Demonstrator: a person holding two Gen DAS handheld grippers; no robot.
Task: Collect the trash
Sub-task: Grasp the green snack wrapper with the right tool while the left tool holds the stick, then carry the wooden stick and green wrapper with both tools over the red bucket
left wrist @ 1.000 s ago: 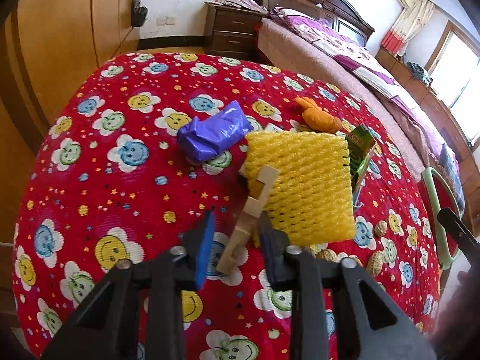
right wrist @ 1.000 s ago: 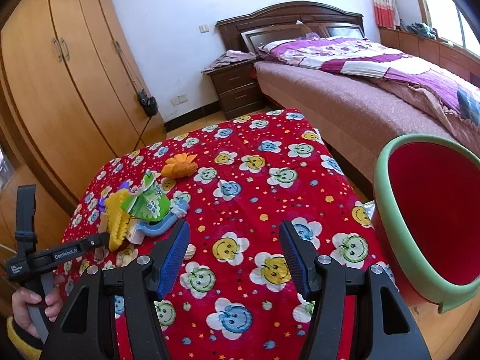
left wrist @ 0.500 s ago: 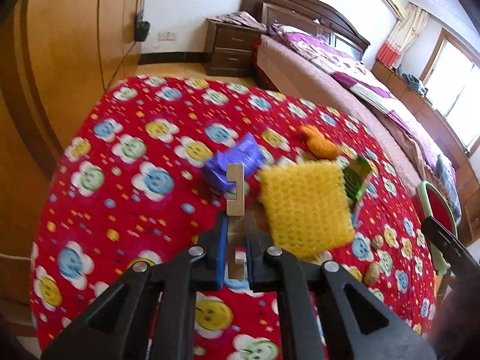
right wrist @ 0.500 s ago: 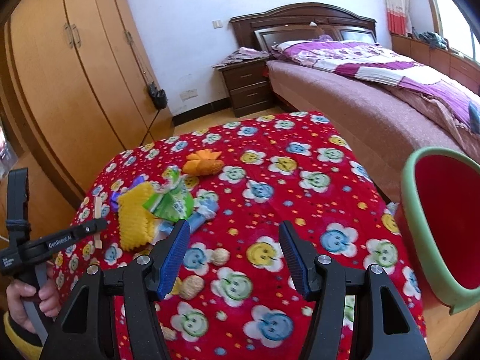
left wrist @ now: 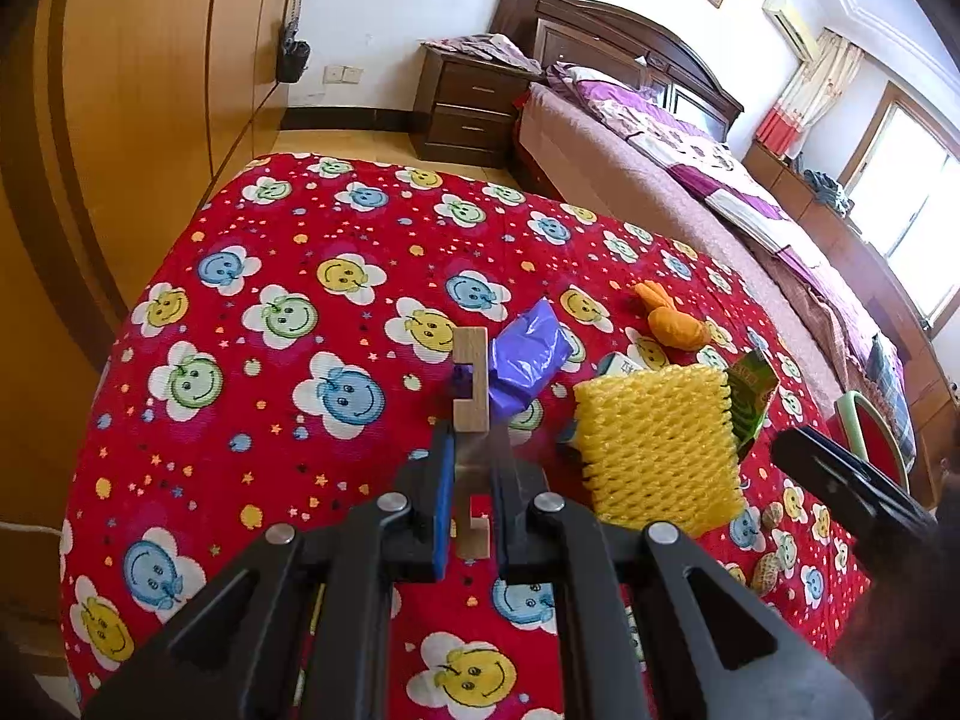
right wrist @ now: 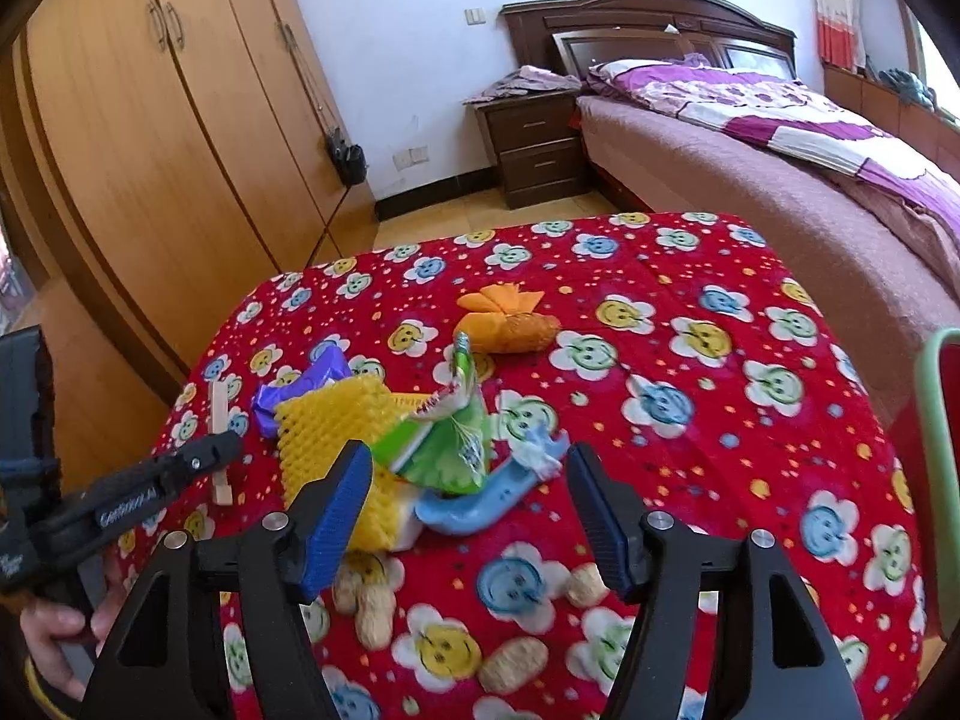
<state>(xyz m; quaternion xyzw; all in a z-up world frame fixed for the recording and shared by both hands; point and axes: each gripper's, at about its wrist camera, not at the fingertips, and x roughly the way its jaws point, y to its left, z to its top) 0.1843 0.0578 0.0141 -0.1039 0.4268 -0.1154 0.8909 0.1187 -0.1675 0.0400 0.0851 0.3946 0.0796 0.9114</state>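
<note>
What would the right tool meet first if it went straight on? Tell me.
Most likely the green wrapper lying over the blue plastic piece, centred between the open right tool fingers; depth is hard to judge.

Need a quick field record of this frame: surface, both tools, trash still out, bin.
surface: red smiley-print cloth
left tool: shut on wooden piece, lifted off the cloth
right tool: open, empty, just widened, facing the pile
trash on cloth: yellow foam net, purple wrapper, green packet, orange wrapper, peanuts
bin: red with green rim, at right edge
</note>
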